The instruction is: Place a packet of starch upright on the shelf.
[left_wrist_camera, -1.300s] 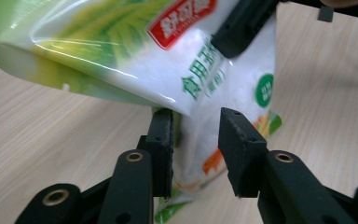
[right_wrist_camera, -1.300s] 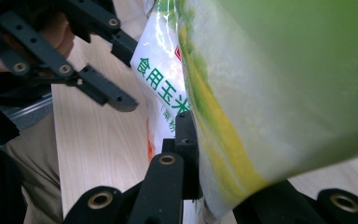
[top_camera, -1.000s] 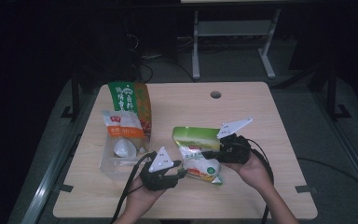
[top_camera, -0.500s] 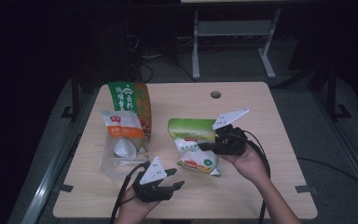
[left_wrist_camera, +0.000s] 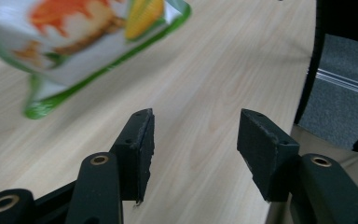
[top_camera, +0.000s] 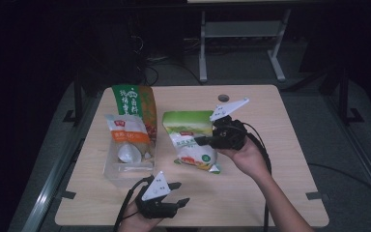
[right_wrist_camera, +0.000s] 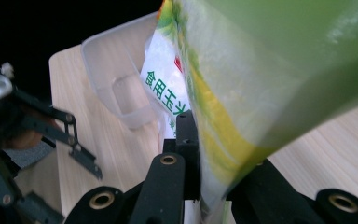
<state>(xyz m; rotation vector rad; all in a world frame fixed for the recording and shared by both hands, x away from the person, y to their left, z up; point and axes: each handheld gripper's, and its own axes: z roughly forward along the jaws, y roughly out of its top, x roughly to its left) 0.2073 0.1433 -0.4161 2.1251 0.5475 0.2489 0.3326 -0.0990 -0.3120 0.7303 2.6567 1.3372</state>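
The step in hand looks like carrying the green bag toward the clear plastic box, where two other packets already stand. The right gripper is clamped on the bag's right edge; in the right gripper view its jaws are pinched tight on the yellow-green film of the bag, which rises between them and hangs slack. From the high view the bag sits near the middle of the table, tilted, with its lower corner seemingly just above or brushing the wood; which of the two I cannot tell. The box lies at about nine o'clock from the bag, just beside it, holding an orange-and-white packet with a taller green-and-orange packet leaning behind it at twelve o'clock. The left gripper rests low at the table's near edge, at about seven o'clock from the bag, its jaws apart and holding nothing; the left gripper view shows bare wood between them and the bag's bottom corner up at eleven o'clock, well apart from them. The next move, as I judge it, calls for swinging the bag toward nine o'clock, raising it over the box's near wall, and lowering it upright beside the packets, perhaps with the left gripper steadying the floppy bottom.
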